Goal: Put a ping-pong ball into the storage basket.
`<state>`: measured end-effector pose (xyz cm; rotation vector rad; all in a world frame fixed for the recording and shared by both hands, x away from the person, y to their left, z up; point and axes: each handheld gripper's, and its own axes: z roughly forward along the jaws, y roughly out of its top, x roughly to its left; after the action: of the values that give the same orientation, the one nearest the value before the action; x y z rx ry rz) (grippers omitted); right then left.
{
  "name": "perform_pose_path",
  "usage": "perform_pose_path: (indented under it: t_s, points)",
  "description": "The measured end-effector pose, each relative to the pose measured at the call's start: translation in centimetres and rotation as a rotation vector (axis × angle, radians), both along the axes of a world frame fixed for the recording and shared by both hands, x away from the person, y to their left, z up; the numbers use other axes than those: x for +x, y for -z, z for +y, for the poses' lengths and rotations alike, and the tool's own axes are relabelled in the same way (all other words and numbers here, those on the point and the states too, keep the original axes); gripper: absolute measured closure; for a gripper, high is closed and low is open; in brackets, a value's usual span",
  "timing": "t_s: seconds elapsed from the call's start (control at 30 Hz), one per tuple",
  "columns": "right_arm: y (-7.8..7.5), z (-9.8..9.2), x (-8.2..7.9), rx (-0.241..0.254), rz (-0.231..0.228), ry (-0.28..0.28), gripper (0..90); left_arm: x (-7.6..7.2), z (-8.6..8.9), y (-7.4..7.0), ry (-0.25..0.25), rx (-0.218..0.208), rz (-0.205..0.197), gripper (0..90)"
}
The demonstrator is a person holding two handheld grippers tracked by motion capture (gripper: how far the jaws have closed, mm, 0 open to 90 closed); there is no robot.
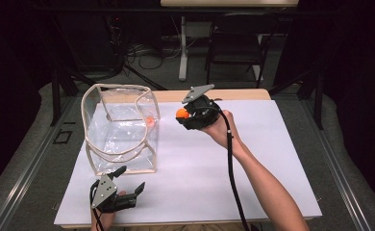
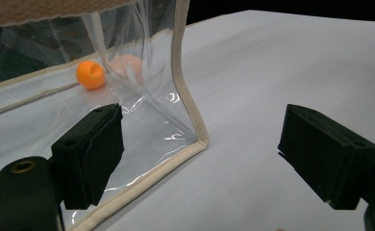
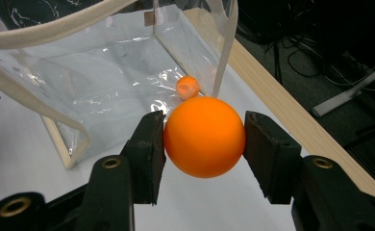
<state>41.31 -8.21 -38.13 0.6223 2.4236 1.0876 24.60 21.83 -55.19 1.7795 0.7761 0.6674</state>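
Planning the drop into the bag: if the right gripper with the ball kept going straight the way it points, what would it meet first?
Probably the clear bag: the right gripper, shut on the orange ball, points at its near wall, where a second ball lies inside. Depth is hard to judge.

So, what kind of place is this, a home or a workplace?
Most likely a lab or a recording workspace. The table is covered with a plain white sheet and enclosed by dark curtains, loose cables lie on the floor behind it, and a black chair stands beside a desk leg.
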Motion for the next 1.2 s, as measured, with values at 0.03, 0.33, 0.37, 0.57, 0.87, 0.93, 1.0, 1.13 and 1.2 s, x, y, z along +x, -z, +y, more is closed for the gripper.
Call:
perform_pose_path:
  t_s: [0.03,0.33,0.37,0.57,0.87,0.93,1.0,1.13,1.2]
  points:
    - [-0.1,0.0,0.0,0.0,-0.002,-0.002,50.6,0.0,0.0,0.0,0.002,0.002,0.0,15.5]
    - [-0.9,0.5,-0.1,-0.011,-0.018,-0.008,50.6,-0.1,0.1,0.0,-0.003,-0.006,0.002,15.5]
    - [-1.1,0.6,-0.1,-0.009,-0.016,-0.006,50.6,-0.1,0.1,0.0,-0.005,-0.005,0.0,15.5]
    - [-1.8,1.0,-0.1,-0.007,-0.02,-0.014,50.6,-0.1,0.1,0.0,-0.003,-0.004,-0.001,15.5]
    - [-2.5,1.6,0.0,-0.018,-0.027,-0.023,50.6,0.0,0.3,-0.1,-0.005,-0.005,-0.005,15.5]
    - [-2.6,1.7,0.1,-0.017,-0.026,-0.024,50.6,0.0,0.3,-0.1,-0.007,-0.007,-0.005,15.5]
    - [-2.6,1.8,0.1,-0.021,-0.025,-0.023,50.6,-0.1,0.2,-0.1,-0.006,-0.006,-0.007,15.5]
    - [-2.9,2.0,0.2,-0.019,-0.027,-0.025,50.6,0.0,0.2,-0.1,-0.006,-0.008,-0.006,15.5]
    - [-3.0,2.0,0.2,-0.02,-0.028,-0.025,50.6,-0.1,0.2,-0.1,-0.005,-0.009,-0.007,15.5]
